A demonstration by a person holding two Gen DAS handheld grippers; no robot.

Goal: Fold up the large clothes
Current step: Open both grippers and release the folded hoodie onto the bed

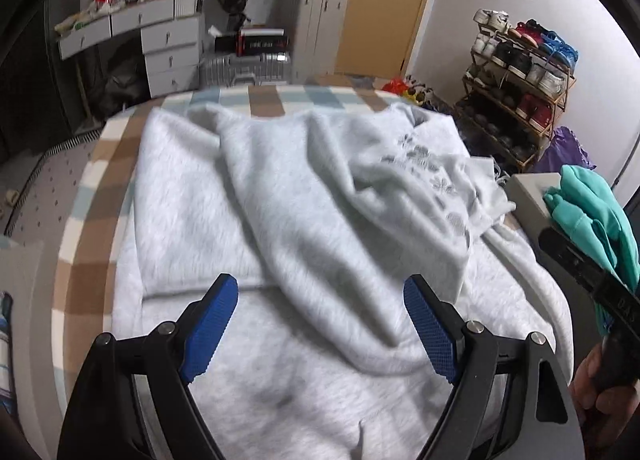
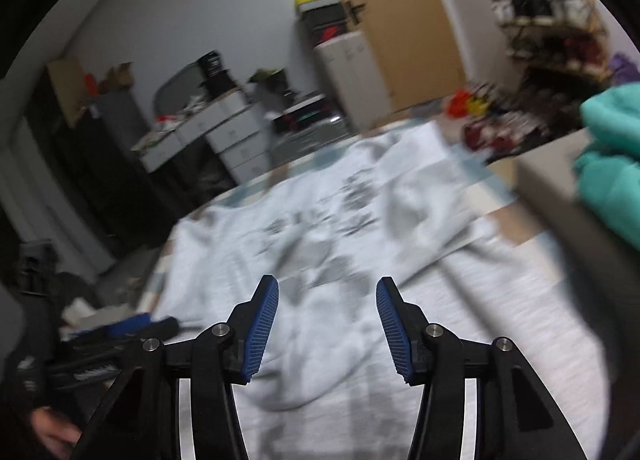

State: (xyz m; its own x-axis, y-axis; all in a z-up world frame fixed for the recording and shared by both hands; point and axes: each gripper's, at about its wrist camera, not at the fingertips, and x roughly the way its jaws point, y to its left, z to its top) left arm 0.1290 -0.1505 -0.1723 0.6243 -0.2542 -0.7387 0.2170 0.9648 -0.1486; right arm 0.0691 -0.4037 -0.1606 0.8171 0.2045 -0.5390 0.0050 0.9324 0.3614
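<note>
One light grey sweatshirt lies crumpled across the checked bedcover, printed side partly turned up; it covers most of the bed. Two grippers, both above the sweatshirt's near edge. Left gripper: two blue pads spread wide, nothing between them. Right gripper: two blue pads apart, empty; this view is motion-blurred. One teal garment rests on a grey box just right of the sweatshirt. Beyond the sweatshirt: one shoe rack, one white drawer unit, one wooden door.
</note>
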